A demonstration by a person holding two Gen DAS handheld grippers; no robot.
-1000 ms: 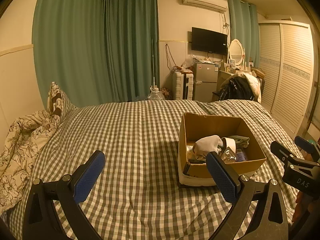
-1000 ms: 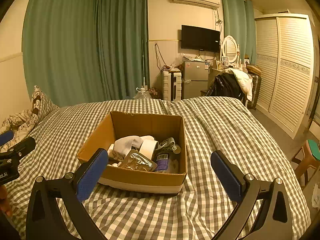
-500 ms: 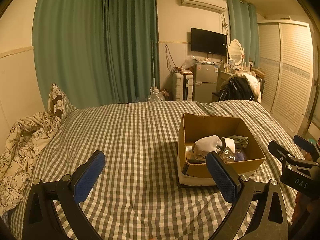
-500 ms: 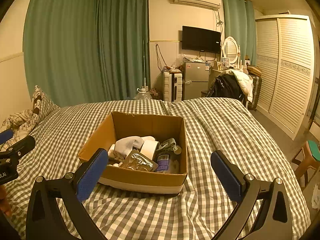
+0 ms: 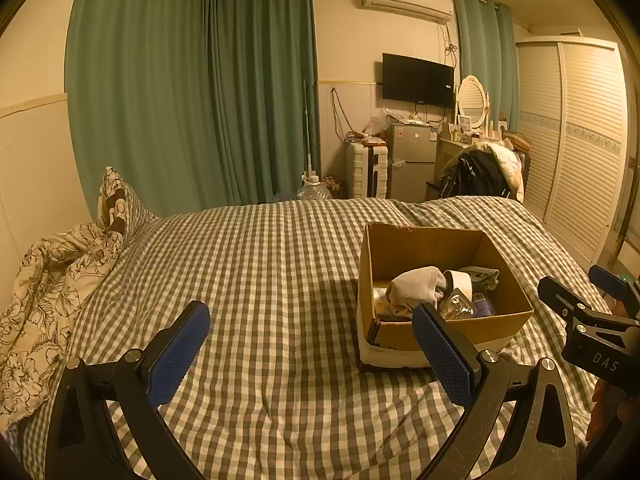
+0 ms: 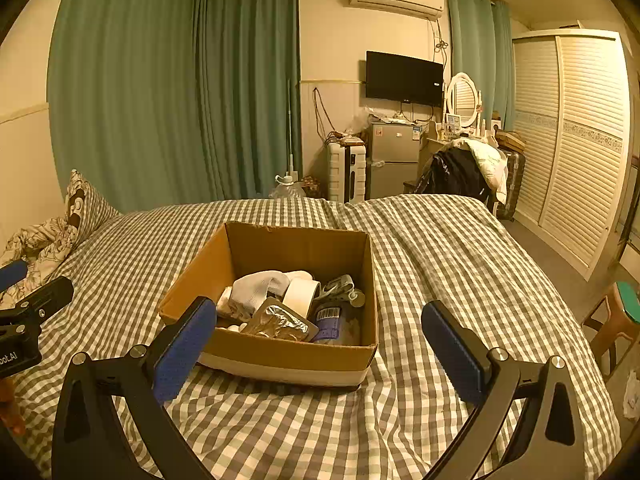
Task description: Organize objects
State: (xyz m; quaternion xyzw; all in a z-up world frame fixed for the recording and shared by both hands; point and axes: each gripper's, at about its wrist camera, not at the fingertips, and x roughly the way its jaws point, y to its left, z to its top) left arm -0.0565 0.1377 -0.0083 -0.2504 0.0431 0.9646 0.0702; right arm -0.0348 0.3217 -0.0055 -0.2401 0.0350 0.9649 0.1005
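An open cardboard box (image 6: 280, 350) stands on the checked bed (image 6: 440, 264); it also shows in the left wrist view (image 5: 452, 330). In it lie a white sock (image 6: 260, 290), a roll of tape (image 6: 300, 298), a foil packet (image 6: 278, 322), a purple labelled item (image 6: 330, 318) and other small things. My right gripper (image 6: 318, 350) is open and empty, just in front of the box. My left gripper (image 5: 312, 354) is open and empty, over the bedspread left of the box. Each gripper shows at the edge of the other's view.
A patterned quilt and pillow (image 5: 52, 276) lie at the bed's left end. Beyond the bed stand green curtains (image 5: 192, 92), a suitcase (image 5: 366, 170), a small fridge (image 5: 412, 160), a chair with clothes (image 5: 480, 172) and a louvred wardrobe (image 5: 572, 136). A stool (image 6: 616, 312) stands at right.
Both views have shifted very slightly, with the box sitting a touch nearer. Both grippers stay open and empty.
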